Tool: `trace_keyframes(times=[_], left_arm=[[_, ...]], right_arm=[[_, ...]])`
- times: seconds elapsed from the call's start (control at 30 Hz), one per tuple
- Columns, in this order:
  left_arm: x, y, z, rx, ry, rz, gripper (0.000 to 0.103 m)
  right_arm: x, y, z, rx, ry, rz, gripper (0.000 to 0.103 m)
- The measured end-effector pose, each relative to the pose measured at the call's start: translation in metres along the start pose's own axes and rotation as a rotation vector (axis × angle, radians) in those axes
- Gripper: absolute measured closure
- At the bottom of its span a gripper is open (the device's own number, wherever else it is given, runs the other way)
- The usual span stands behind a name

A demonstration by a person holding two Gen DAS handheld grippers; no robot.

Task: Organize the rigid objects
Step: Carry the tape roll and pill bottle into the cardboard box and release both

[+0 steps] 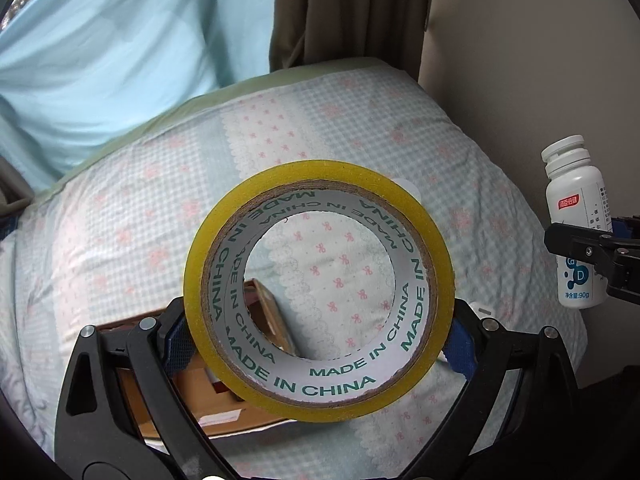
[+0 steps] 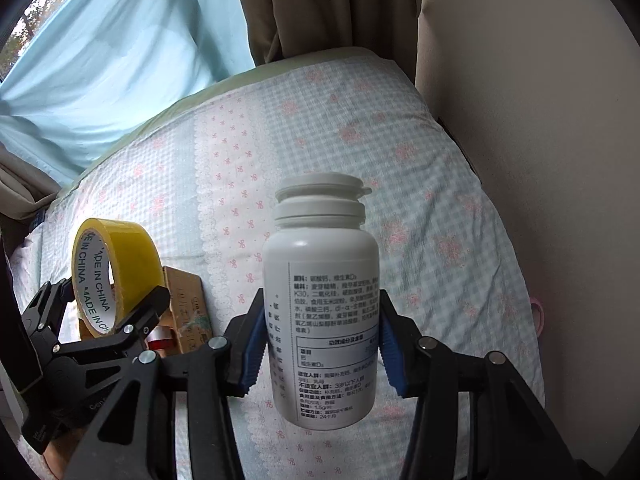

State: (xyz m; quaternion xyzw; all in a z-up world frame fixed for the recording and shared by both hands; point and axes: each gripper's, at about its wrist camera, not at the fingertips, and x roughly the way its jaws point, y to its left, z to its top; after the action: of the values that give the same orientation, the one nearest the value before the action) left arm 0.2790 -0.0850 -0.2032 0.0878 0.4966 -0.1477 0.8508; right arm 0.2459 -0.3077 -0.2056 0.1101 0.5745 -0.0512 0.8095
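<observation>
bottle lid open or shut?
Shut: the white bottle, upright in the right gripper, has its flip cap seated flat.

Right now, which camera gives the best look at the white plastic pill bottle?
The right wrist view: the white plastic pill bottle fills the centre, upright, with its cap and printed label readable, clamped in the right gripper. The left wrist view shows the bottle only small at the right edge, partly hidden by that gripper.

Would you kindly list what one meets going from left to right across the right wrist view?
Left gripper holding the roll of yellow tape → cardboard box → white bottle held in the right gripper → beige wall.
</observation>
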Motion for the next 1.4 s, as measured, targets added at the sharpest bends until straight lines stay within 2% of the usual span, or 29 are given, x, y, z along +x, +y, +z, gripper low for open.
trace_keyframes(times=[0.2,0.3,0.57,0.77,0.93,1.2,1.4], left_arm=[[-0.06,0.07,-0.017,-0.098,-0.027,0.027,0.007],[-0.077,0.105,-0.03,-0.133,-0.029,0.047,0.007],[-0.084,0.192,-0.065,-0.202,0.005,0.087,0.007],[-0.05,0.233,-0.091,-0.231,0.076,0.08,0.007],[-0.01,0.251,-0.112,-0.24,0.133,0.061,0.007],[0.073,0.257,-0.144,-0.249,0.182,0.04,0.007],[0.094,0.244,-0.169,-0.224,0.17,0.041,0.007]], right_arm=[[-0.036,0.054,-0.013,-0.072,-0.019,0.033,0.057],[-0.039,0.084,-0.018,-0.111,-0.011,0.054,0.057],[-0.021,0.17,-0.033,-0.169,0.018,0.118,0.057],[0.017,0.227,-0.043,-0.185,0.068,0.144,0.057],[0.062,0.255,-0.048,-0.177,0.126,0.148,0.057],[0.143,0.275,-0.054,-0.157,0.194,0.12,0.057],[0.183,0.275,-0.074,-0.223,0.203,0.081,0.057]])
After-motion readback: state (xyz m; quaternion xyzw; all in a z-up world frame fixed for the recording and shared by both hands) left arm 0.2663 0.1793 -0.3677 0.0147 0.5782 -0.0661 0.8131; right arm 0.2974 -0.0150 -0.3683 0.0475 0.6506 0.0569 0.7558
